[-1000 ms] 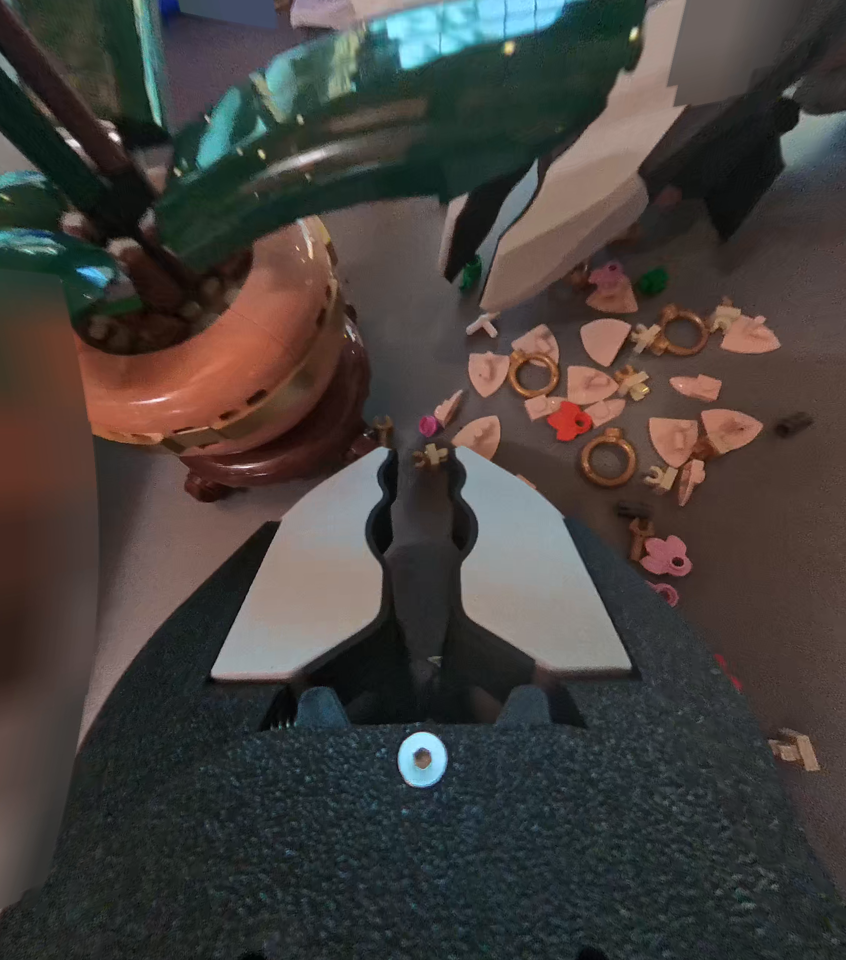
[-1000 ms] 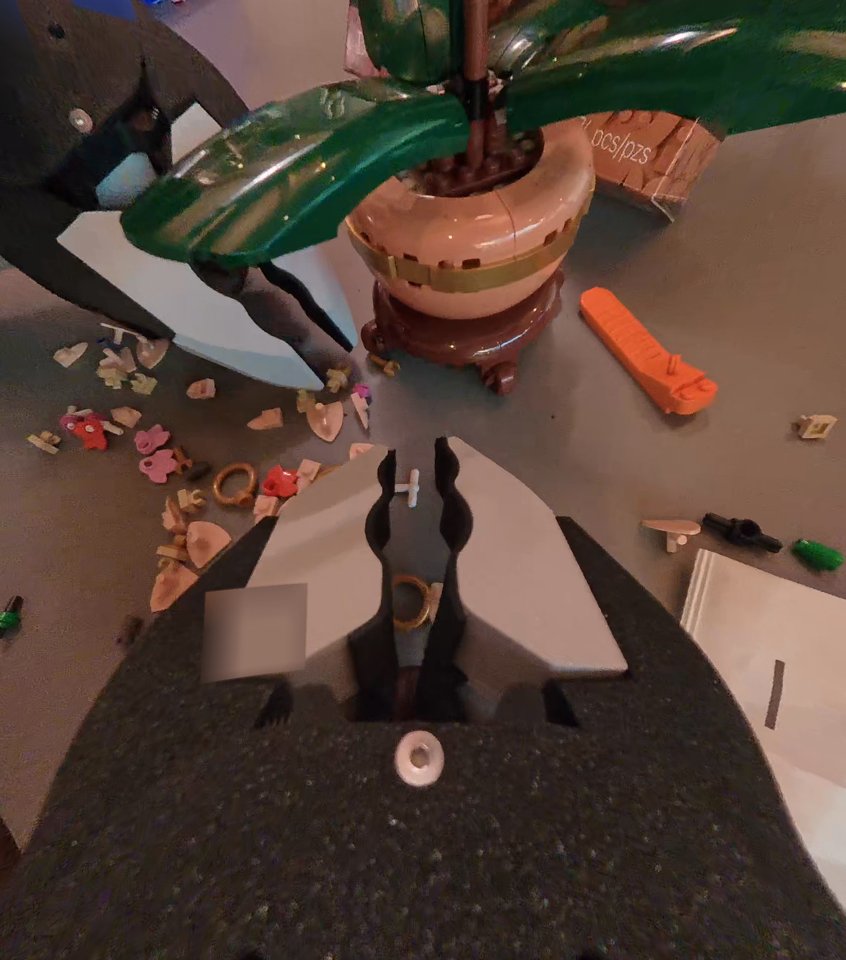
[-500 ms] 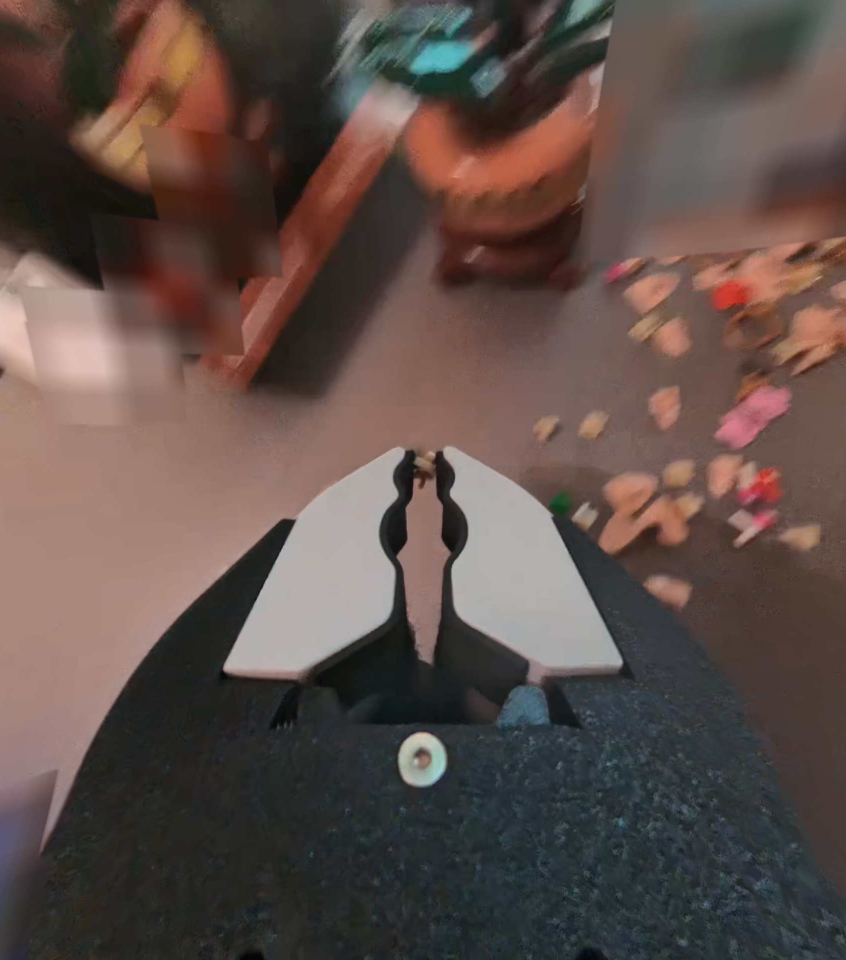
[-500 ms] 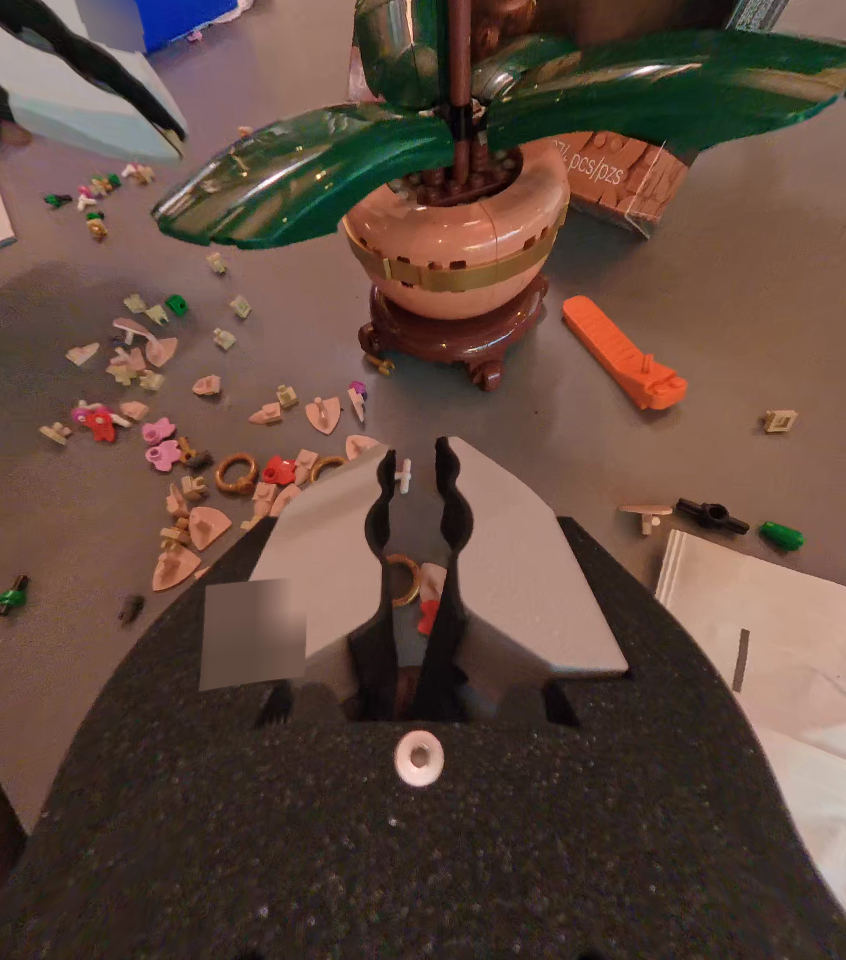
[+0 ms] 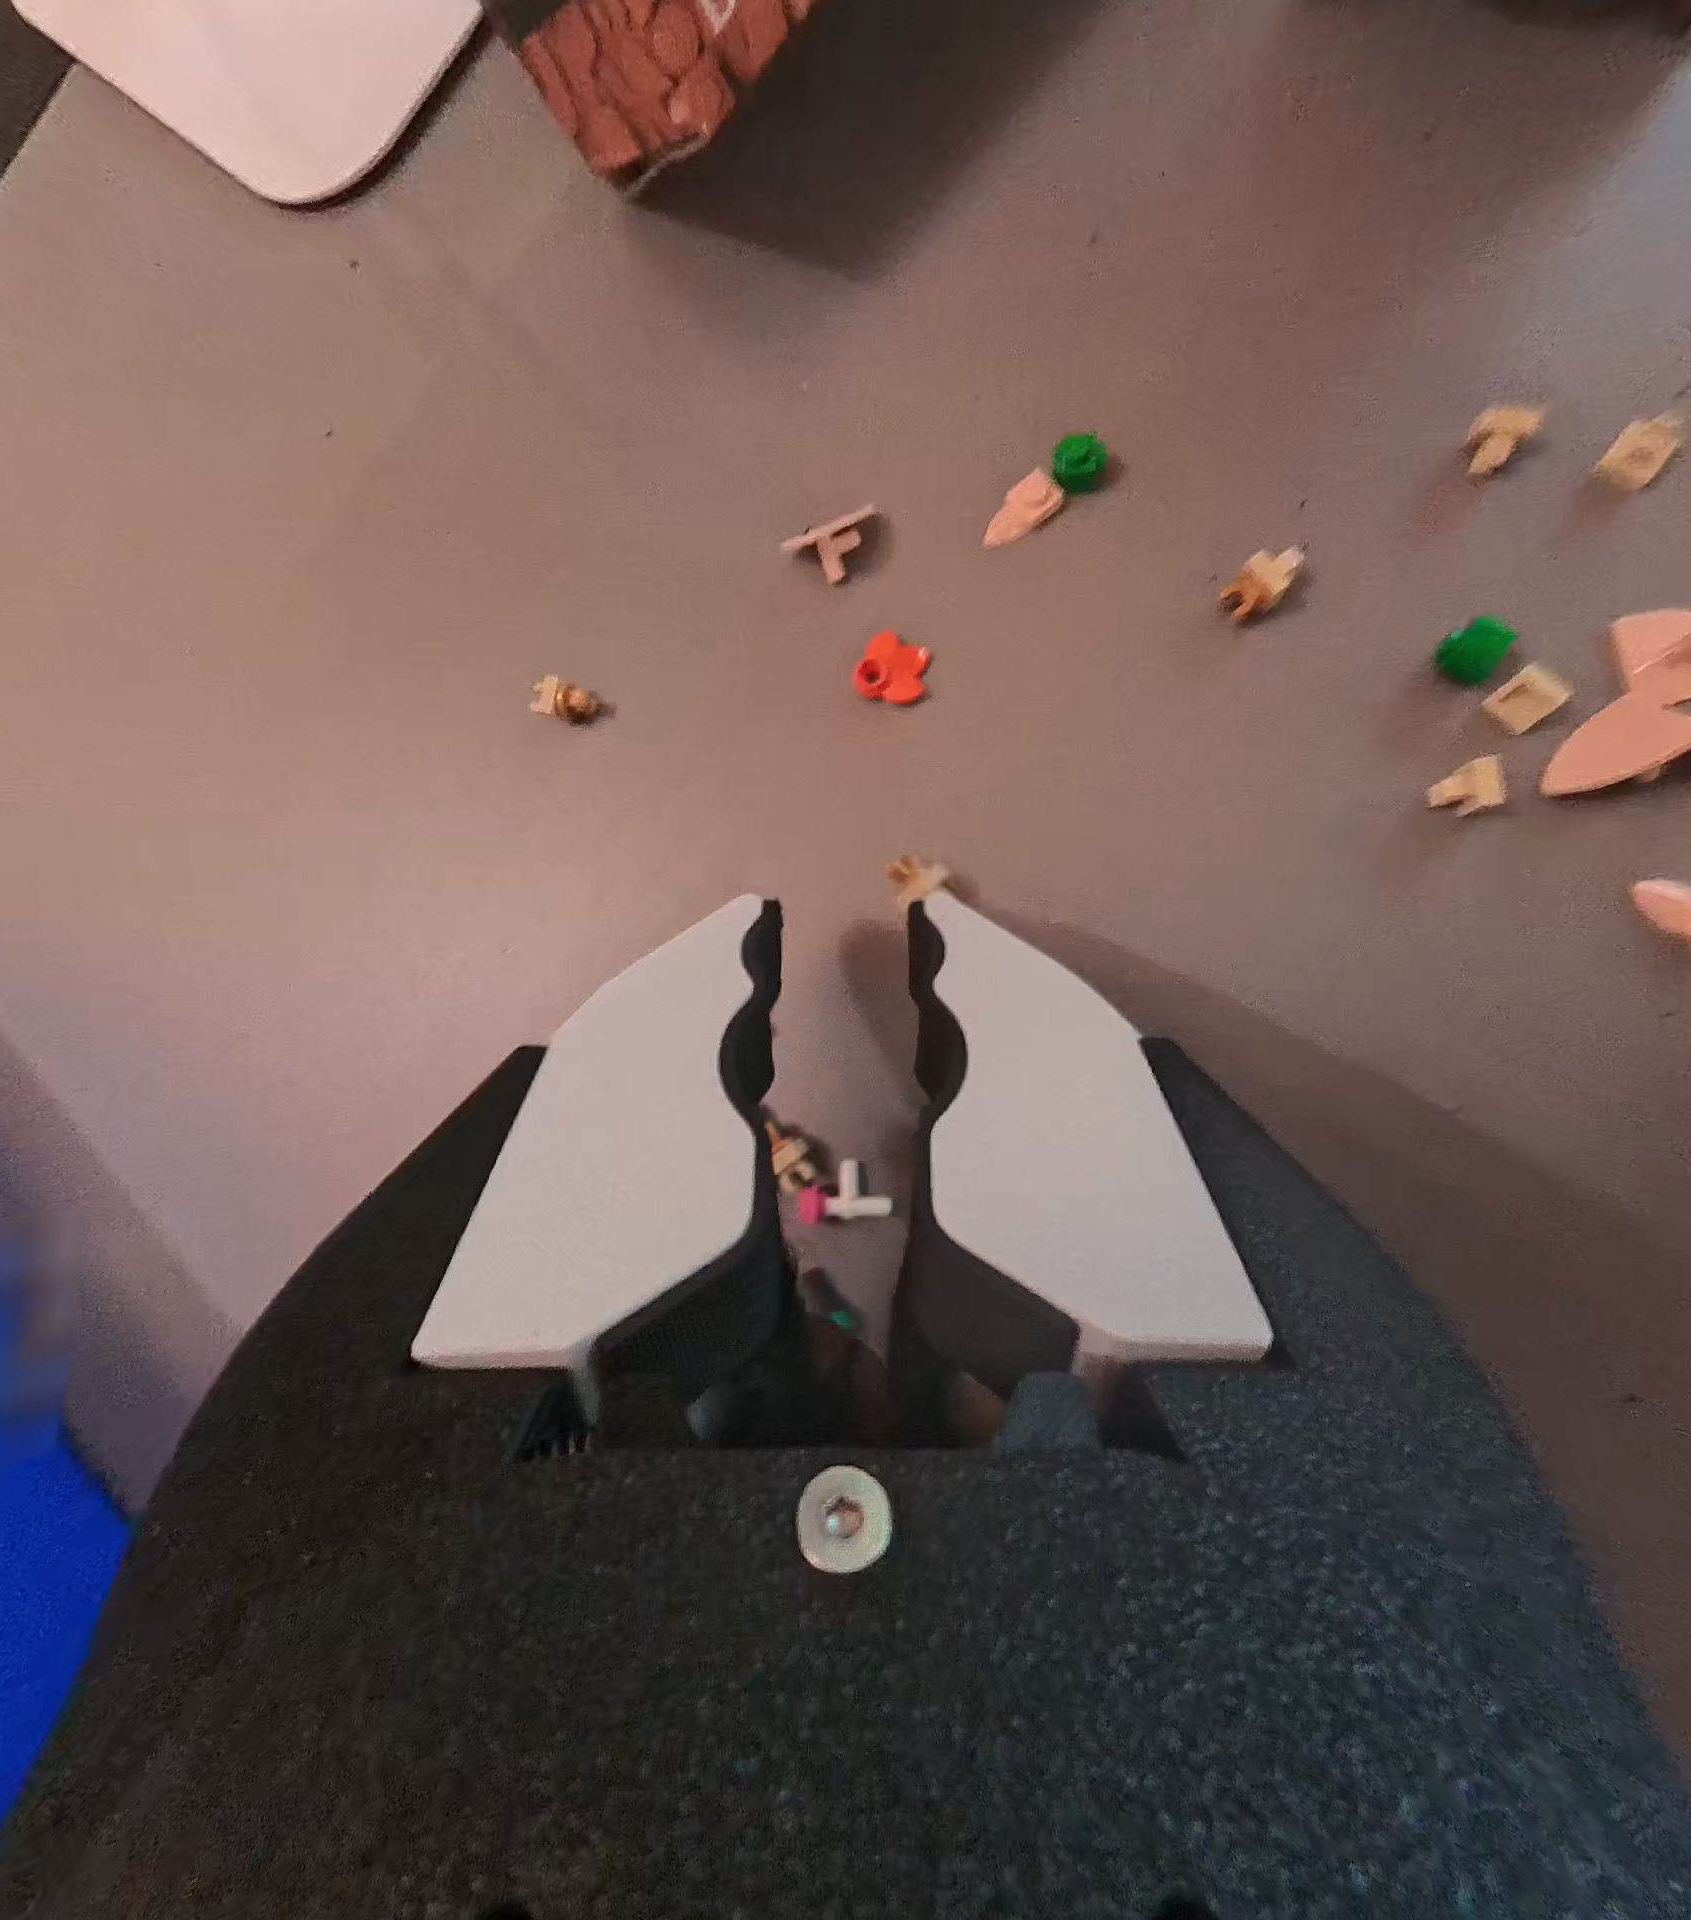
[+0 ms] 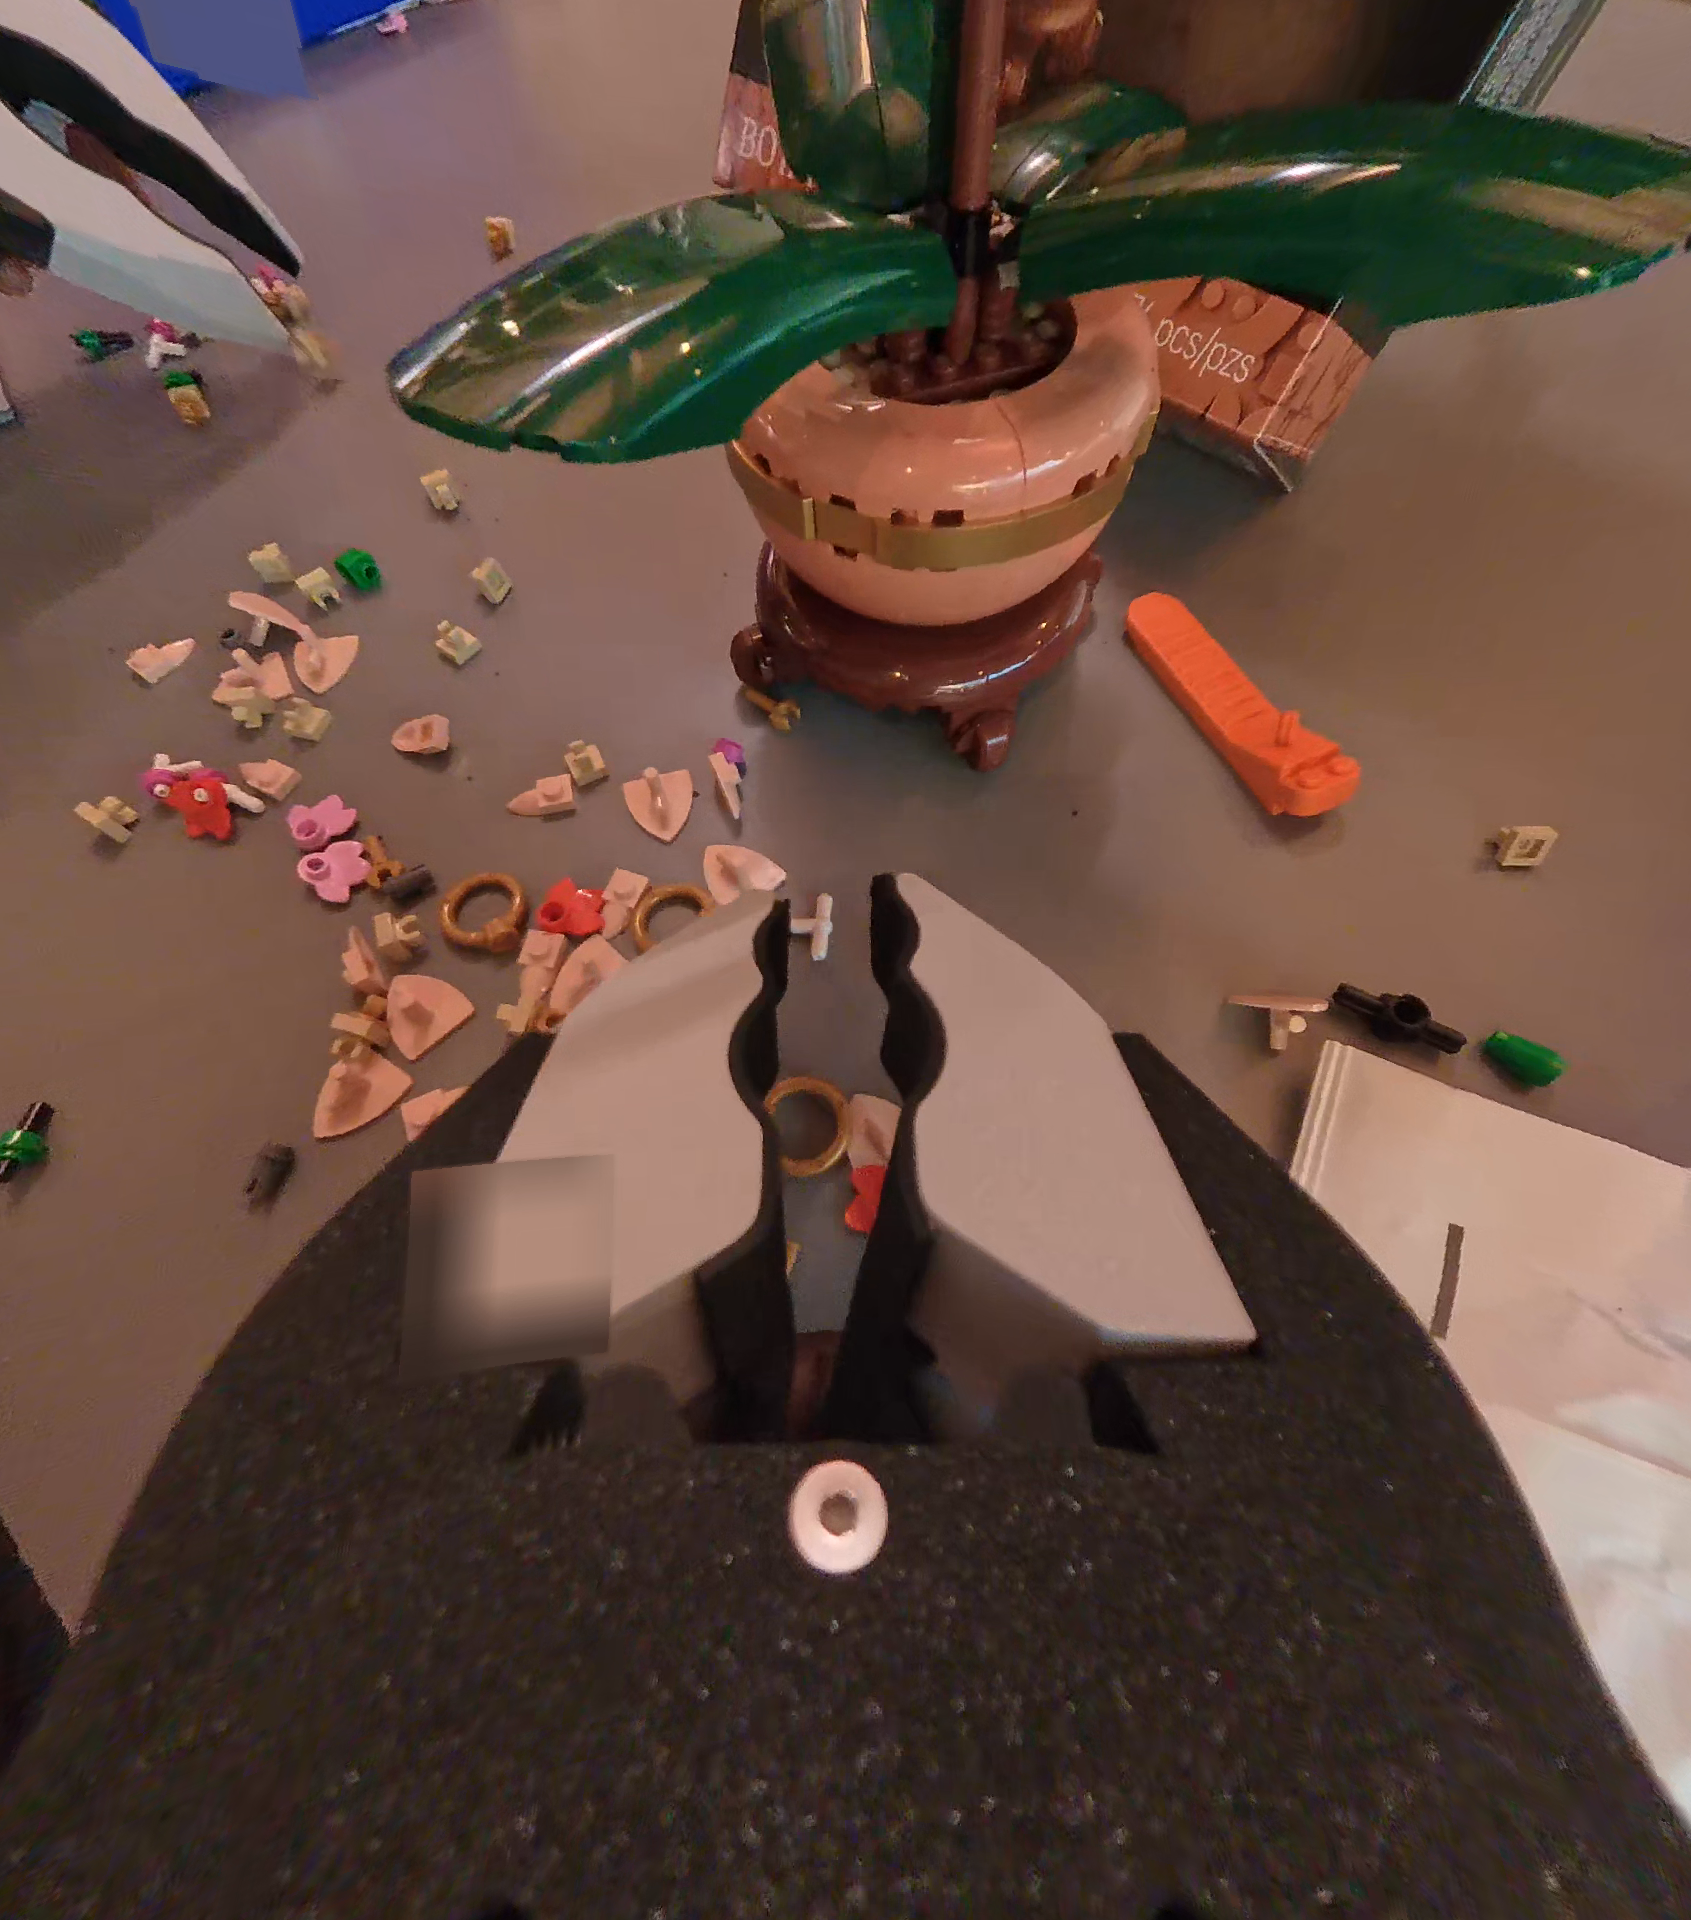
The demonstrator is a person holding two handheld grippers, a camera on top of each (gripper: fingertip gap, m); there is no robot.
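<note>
Left gripper (image 5: 843, 906) spread over the grey table (image 5: 301, 623), nothing pinched — small tan clip piece (image 5: 918, 879) touching its right fingertip, red flower stud (image 5: 891, 667) at 12 o'clock. Right gripper (image 6: 828, 894) parted, empty — white T-shaped bar (image 6: 816, 925) between the tips, brick-built potted plant (image 6: 934, 520) at 12 o'clock, orange brick separator (image 6: 1236, 704) at 2.

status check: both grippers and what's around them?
Left gripper open, empty, tan clip piece at right fingertip. Right gripper open, empty, over white T-piece and gold ring. Brick-built plant pot stands ahead.
</note>
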